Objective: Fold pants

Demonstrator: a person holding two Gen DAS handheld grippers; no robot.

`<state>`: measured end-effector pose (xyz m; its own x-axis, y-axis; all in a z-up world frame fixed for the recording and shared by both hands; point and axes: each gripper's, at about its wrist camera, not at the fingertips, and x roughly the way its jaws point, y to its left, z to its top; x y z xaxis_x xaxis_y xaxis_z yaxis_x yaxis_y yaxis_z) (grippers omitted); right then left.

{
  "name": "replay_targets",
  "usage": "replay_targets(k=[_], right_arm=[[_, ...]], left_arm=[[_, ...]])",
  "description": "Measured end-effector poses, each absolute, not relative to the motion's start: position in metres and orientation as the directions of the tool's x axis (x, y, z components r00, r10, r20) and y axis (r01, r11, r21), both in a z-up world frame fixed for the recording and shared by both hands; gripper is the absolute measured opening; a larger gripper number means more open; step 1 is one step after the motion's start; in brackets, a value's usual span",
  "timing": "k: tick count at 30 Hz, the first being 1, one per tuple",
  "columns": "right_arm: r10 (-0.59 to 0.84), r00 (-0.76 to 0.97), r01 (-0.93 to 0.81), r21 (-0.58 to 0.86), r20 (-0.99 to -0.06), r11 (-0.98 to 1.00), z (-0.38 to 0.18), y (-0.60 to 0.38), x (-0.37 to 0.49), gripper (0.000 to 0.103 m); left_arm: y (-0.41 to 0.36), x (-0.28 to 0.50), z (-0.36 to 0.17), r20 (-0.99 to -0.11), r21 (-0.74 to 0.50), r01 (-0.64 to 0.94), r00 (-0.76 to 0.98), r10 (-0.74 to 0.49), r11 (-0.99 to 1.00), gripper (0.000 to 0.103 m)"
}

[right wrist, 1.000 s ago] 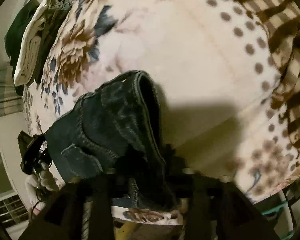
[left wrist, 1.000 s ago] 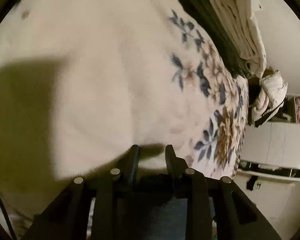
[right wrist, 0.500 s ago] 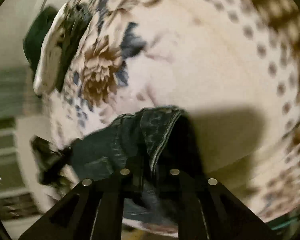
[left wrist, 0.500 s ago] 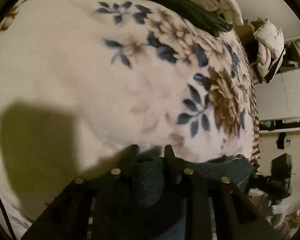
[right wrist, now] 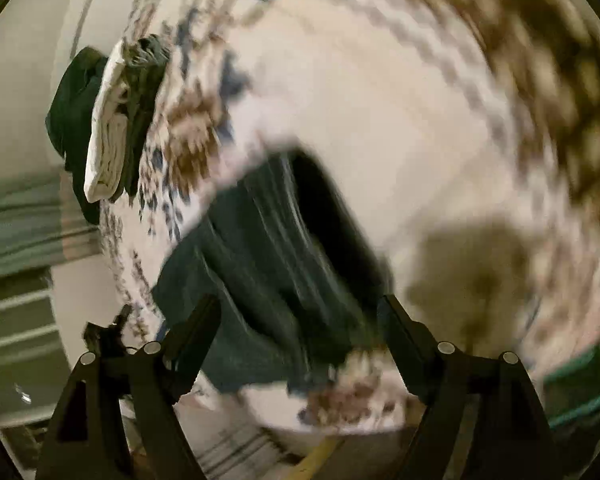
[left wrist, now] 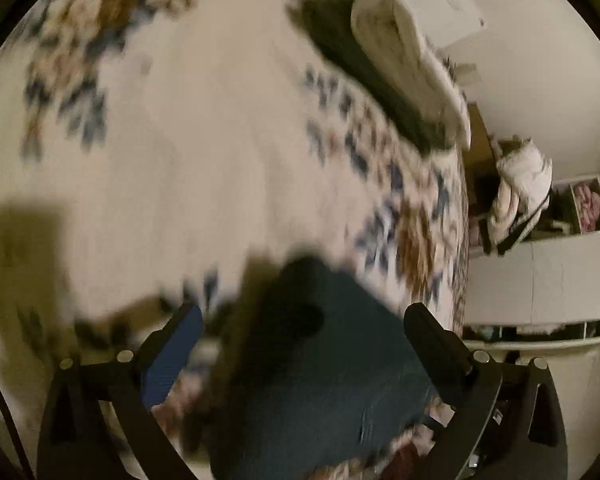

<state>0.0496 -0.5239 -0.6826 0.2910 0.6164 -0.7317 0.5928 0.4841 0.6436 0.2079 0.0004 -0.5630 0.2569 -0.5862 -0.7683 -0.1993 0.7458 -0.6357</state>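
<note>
Both jaws spread wide, left gripper (left wrist: 302,328) and right gripper (right wrist: 300,316) holding nothing. The pants (right wrist: 268,264) sit bunched on the floral bed (right wrist: 400,120) between the fingers. Loose top layer could flop open, undoing the fold.

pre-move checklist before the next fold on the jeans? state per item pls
1. Left gripper open, holding nothing: ok.
2. Right gripper open, holding nothing: ok.
3. Jeans resting on the floral blanket, not hanging: ok.
4. Jeans lying flat and aligned: not ok, the edge facing the right gripper is bunched up with a dark opening.
5. Sharp view for choosing grip points: not ok, both wrist views are motion-blurred.
6. Folded laundry stack apart from the jeans: ok.
</note>
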Motion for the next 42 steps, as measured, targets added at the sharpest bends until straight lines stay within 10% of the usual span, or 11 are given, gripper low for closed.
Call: replay_targets(k=[8, 22, 28, 31, 33, 36, 42], right_arm=[[0.734, 0.375, 0.575, 0.763, -0.567, 0.295, -0.767, -0.444, 0.044, 0.08], [0.641, 0.448, 0.519, 0.765, -0.623, 0.382, -0.759, -0.424, 0.082, 0.079], [0.551, 0.517, 0.438, 0.755, -0.655, 0.487, -0.699, -0.41, 0.074, 0.054], [0.531, 0.521, 0.441, 0.743, -0.669, 0.503, -0.699, -0.413, 0.079, 0.058], [0.548, 0.489, 0.482, 0.734, -0.679, 0.479, -0.719, -0.416, 0.092, 0.075], [0.574, 0.507, 0.518, 0.759, -0.644, 0.394, -0.741, -0.417, 0.099, 0.077], [0.507, 0.525, 0.506, 0.73, -0.684, 0.46, -0.703, -0.412, 0.088, 0.044]], left_arm=[[-0.037, 0.174, -0.634, -0.756, -0.648, -0.242, 0.089, -0.648, 0.723, 0.103], [-0.051, 0.179, -0.627, -0.795, -0.604, -0.174, 0.076, -0.601, 0.778, 0.103], [-0.059, 0.166, -0.596, -0.793, -0.604, -0.098, 0.175, -0.583, 0.791, 0.05], [-0.055, 0.17, -0.595, -0.759, -0.648, -0.135, 0.202, -0.619, 0.75, 0.053], [-0.055, 0.176, -0.613, -0.751, -0.66, -0.2, 0.162, -0.64, 0.724, 0.079], [-0.059, 0.185, -0.634, -0.734, -0.679, -0.21, 0.159, -0.66, 0.704, 0.079], [-0.069, 0.176, -0.598, -0.766, -0.636, -0.083, 0.186, -0.615, 0.767, 0.028]])
